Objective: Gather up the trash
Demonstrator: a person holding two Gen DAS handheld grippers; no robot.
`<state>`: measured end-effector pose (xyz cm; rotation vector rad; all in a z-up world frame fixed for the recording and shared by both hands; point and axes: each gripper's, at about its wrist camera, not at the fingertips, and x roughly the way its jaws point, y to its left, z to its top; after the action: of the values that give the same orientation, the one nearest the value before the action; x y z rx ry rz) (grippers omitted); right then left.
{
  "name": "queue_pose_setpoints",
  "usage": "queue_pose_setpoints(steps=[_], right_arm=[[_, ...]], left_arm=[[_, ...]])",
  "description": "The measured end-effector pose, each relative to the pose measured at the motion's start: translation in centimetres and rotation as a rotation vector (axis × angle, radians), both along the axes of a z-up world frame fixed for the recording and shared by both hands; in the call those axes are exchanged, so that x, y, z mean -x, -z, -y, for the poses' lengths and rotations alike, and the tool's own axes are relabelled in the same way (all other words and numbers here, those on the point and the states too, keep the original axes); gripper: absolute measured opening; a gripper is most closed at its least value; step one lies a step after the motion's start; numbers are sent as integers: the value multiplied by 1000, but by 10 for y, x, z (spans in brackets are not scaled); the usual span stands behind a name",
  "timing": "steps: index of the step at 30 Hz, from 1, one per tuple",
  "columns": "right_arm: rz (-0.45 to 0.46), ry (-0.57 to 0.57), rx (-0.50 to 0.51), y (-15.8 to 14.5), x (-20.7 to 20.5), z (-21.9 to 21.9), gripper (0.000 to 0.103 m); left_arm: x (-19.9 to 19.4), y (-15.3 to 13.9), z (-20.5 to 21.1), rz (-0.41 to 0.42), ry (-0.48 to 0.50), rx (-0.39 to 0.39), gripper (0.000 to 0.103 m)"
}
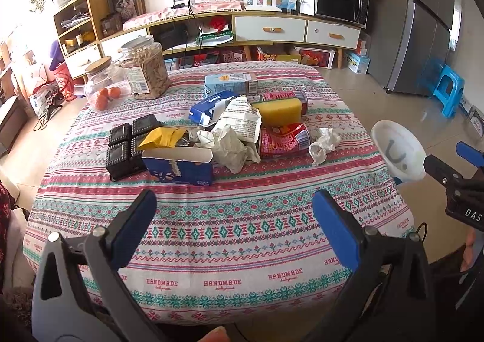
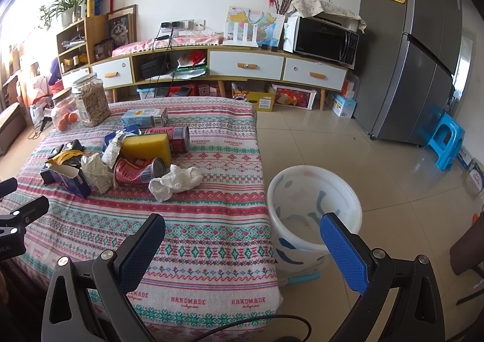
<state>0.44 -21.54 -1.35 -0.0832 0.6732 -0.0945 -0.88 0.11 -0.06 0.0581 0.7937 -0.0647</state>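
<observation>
A pile of trash lies mid-table: two red cans (image 1: 284,139) (image 2: 137,172), crumpled white paper (image 1: 323,143) (image 2: 175,181), a torn blue box (image 1: 178,166) (image 2: 68,178), a yellow sponge (image 1: 279,110) (image 2: 148,146), a yellow wrapper (image 1: 163,136), a printed paper bag (image 1: 242,118), and milk cartons (image 1: 230,83) (image 2: 145,116). A white bin (image 2: 314,218) (image 1: 396,151) stands on the floor right of the table. My left gripper (image 1: 234,205) is open and empty over the near cloth. My right gripper (image 2: 242,230) is open and empty between the table's edge and the bin.
Two glass jars (image 1: 145,69) (image 2: 90,103) and a black tray (image 1: 127,145) stand on the patterned tablecloth (image 1: 211,236). A TV cabinet (image 2: 242,63) with a microwave, a grey fridge (image 2: 423,48) and a blue stool (image 2: 444,142) are beyond.
</observation>
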Motion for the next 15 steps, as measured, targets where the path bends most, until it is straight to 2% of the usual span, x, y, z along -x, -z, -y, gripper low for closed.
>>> queue_pose_setpoints(steps=[15], right_arm=[[2, 0, 2, 0, 0, 0, 103]], left_arm=[[1, 1, 1, -3, -4, -8, 102]])
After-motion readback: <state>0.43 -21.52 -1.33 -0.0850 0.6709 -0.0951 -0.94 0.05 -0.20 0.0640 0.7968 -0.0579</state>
